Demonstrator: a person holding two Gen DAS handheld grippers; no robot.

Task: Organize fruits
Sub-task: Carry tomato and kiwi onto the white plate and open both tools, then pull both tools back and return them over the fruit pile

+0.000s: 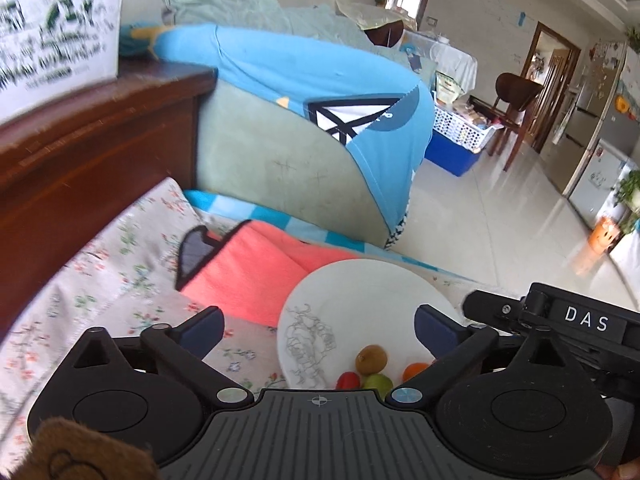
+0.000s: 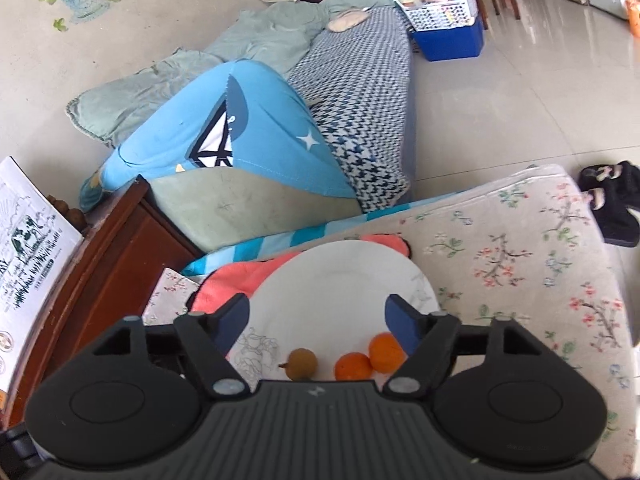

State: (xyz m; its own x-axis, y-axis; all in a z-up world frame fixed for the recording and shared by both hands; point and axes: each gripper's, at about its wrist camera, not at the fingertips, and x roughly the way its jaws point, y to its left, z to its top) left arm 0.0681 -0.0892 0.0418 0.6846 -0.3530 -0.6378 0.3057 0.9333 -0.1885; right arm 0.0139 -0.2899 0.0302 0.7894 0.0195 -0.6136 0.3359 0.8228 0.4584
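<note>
A white plate (image 1: 360,292) with a grey line drawing lies on a floral cloth, partly over a coral towel (image 1: 248,276). In the left wrist view a brown kiwi (image 1: 371,359), a red fruit (image 1: 347,381), a green fruit (image 1: 378,383) and an orange fruit (image 1: 415,370) sit at the plate's near edge. My left gripper (image 1: 318,326) is open above them and holds nothing. In the right wrist view the plate (image 2: 332,280) holds the brown fruit (image 2: 303,364) and two orange fruits (image 2: 353,366) (image 2: 385,352). My right gripper (image 2: 316,318) is open and empty above the plate.
A dark wooden bed frame (image 1: 80,152) with a white printed box (image 1: 52,32) stands to the left. A sofa with blue and green covers (image 2: 256,128) lies behind. The floral mattress (image 2: 520,256) ends at the tiled floor, with slippers (image 2: 612,200) on it. The right gripper's body (image 1: 568,324) shows at right.
</note>
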